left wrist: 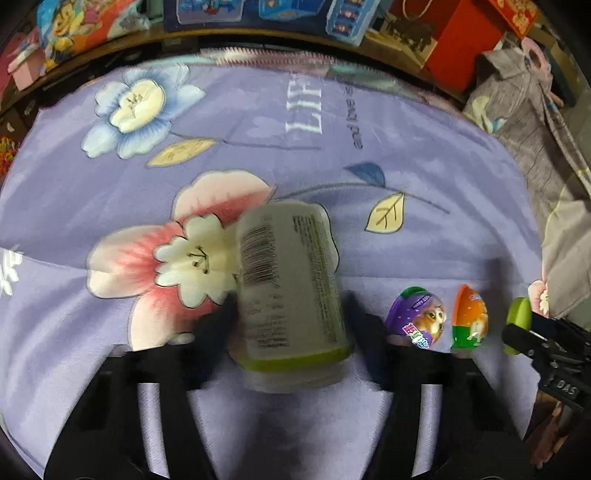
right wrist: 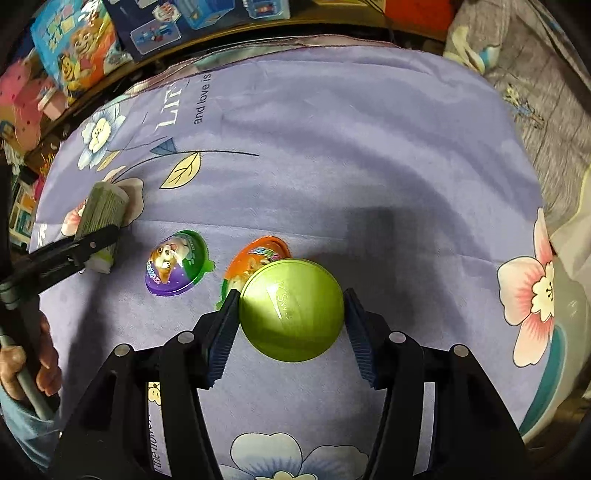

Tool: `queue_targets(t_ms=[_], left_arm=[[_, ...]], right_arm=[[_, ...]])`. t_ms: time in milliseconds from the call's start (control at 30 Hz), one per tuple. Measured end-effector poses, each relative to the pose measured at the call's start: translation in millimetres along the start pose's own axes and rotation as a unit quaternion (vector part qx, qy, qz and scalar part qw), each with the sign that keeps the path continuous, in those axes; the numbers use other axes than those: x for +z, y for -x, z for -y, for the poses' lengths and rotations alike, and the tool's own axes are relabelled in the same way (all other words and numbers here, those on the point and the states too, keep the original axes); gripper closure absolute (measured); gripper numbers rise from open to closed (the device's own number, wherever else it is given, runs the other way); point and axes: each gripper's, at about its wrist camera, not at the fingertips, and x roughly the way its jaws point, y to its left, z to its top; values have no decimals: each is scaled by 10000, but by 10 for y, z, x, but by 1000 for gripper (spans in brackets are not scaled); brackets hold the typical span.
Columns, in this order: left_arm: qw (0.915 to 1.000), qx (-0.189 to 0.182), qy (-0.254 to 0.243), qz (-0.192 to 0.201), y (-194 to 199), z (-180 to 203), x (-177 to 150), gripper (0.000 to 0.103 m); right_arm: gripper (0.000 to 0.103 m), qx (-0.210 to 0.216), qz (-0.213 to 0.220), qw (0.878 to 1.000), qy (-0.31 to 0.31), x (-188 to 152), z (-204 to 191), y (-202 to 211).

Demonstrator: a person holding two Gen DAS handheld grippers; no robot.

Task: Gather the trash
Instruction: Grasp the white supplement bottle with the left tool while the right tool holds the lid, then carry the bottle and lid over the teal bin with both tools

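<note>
A pale green bottle (left wrist: 288, 280) with a barcode label and a bright green band lies lengthwise between the fingers of my left gripper (left wrist: 288, 308), whose pads press its sides. In the right wrist view the same bottle (right wrist: 101, 210) sits in the left gripper (right wrist: 92, 243) at the left. My right gripper (right wrist: 291, 295) is shut on a round lime-green lid (right wrist: 291, 310), held just over the blanket. Two toy egg capsules lie between the grippers: a purple and green one (right wrist: 177, 264) (left wrist: 415, 319) and an orange and green one (right wrist: 258, 254) (left wrist: 469, 319), partly hidden behind the lid.
A lilac flowered blanket (right wrist: 351, 147) covers the surface. Colourful toy boxes (left wrist: 207, 11) and a red box (left wrist: 461, 44) line the far edge. Grey printed cloth (left wrist: 524, 122) lies at the right. A person's hand (right wrist: 22, 369) grips the left gripper's handle.
</note>
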Motion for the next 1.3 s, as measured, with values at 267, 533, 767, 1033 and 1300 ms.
queue_targets(t_ms=[267,533,767,1033,1300], left_arm=[[9992,212,-253,220,177,236,-194,51],[9967,-56,-685,438,503,762,-387,51],[9916,-365,-1144,474,648,1368,-574,51],[9795,-857,-1795,313,684,2275,-914,51],[9572,-1325,-2574,-25,569,3358,-1325,51]], right_arm=[[49,101,75,9996,-238,-117,258,118],[49,167,278,9975,-626,-370,669,392],[49,192,514,9927,-1076,-667,1168,711],[49,15,827,9804,-1788,-1242,2034,1140],[49,-240,1068,9592,-2606,-1947,3007,1491]])
